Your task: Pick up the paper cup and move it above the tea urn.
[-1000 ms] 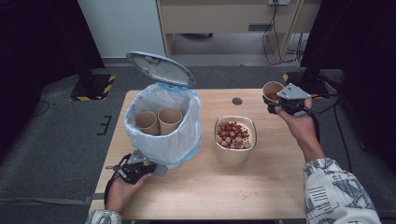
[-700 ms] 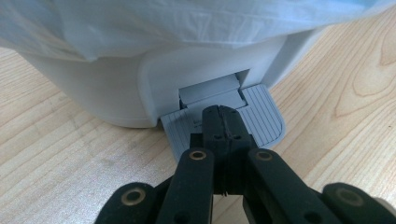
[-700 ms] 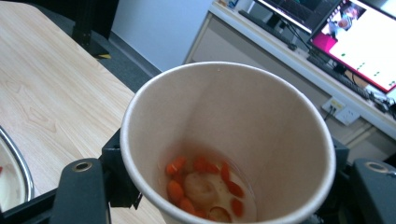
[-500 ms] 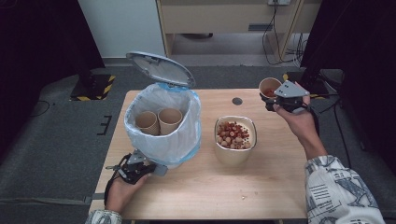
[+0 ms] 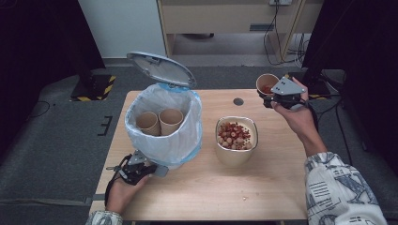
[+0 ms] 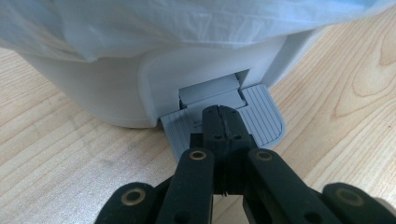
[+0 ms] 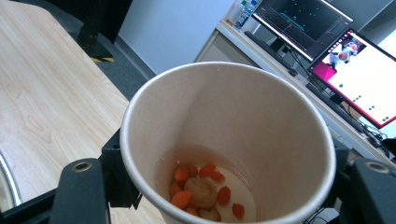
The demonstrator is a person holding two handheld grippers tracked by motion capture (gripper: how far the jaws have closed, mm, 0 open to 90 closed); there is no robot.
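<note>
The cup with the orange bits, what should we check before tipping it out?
1. Cup gripped by right gripper: ok.
2. Cup upright, bits inside: ok.
3. Left gripper shut, pressing the pedal: ok.
4. Bin lid up: ok.
5. Cup above the bowl: not ok, it is off to the side.
6. Room in the bin beside the two cups: cannot tell.

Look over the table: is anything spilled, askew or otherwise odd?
A few small crumbs lie loose on the table, in front of the bowl of dried fruit, like minor spillage. The bin stands upright with its lid raised.
</note>
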